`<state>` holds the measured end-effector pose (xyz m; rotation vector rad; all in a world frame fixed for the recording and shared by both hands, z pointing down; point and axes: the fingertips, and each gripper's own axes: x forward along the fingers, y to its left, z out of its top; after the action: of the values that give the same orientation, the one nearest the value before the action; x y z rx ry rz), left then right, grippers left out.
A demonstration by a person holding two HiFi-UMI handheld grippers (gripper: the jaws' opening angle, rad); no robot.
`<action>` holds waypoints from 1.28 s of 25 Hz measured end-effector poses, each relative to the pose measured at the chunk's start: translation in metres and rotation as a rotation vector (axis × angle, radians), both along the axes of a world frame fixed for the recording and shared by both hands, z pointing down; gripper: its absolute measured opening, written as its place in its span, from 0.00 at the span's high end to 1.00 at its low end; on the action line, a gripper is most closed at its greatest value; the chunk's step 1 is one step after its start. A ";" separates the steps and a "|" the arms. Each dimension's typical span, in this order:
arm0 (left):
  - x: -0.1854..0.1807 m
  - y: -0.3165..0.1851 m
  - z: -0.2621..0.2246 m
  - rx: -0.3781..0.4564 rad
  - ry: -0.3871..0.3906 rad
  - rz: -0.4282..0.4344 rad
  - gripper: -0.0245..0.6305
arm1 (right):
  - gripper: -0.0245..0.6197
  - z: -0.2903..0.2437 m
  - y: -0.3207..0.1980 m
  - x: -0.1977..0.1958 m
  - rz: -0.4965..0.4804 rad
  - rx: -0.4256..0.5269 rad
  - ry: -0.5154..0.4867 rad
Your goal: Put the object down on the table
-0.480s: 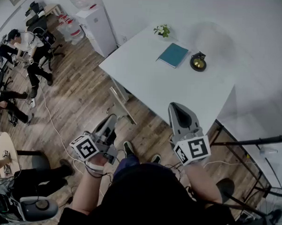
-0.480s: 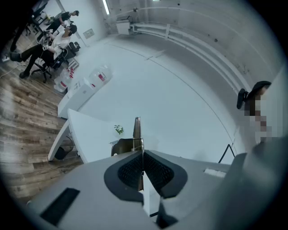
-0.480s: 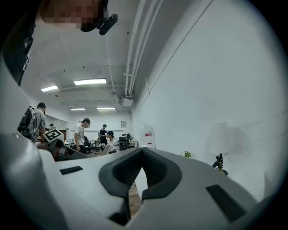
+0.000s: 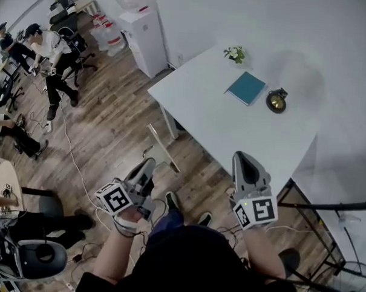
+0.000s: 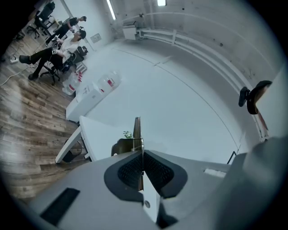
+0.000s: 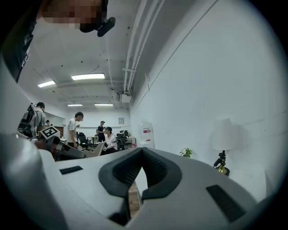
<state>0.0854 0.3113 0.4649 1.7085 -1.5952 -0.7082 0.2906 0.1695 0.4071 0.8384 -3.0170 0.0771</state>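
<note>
The left gripper [image 4: 147,165] and right gripper [image 4: 246,158] both have their jaws closed together, empty. They hover by the near edge of a white table [image 4: 220,129]. A teal book [image 4: 246,88] lies near the tabletop's far edge, between a small plant [image 4: 235,53] and a brass ornament [image 4: 276,101].

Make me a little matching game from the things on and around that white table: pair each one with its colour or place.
Things:
1. book
2. small plant
3. round ornament
4. white cabinet

Descriptions:
A. stands on the wooden floor against the wall
B. gold and black, on the table beside the book
C. teal, lying flat on the table
D. green, at the table's far edge by the wall

Pairs: 1-C, 2-D, 3-B, 4-A.
</note>
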 end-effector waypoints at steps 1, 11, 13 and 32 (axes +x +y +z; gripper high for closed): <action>-0.010 -0.002 0.000 0.007 0.003 0.000 0.95 | 0.95 0.001 -0.002 -0.007 0.008 -0.004 0.004; -0.120 -0.025 0.019 0.033 0.063 0.005 0.95 | 0.95 -0.002 -0.021 -0.090 0.070 -0.014 0.042; -0.139 -0.029 0.026 0.045 0.088 0.015 0.95 | 0.95 0.004 -0.020 -0.106 0.088 -0.021 0.069; -0.254 -0.076 0.061 -0.057 0.106 -0.058 0.95 | 0.95 0.052 -0.095 -0.245 0.003 -0.144 0.087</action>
<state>-0.1685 0.2350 0.5259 1.5639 -1.5814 -0.7620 0.0459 0.0747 0.4587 0.8112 -2.8883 0.2488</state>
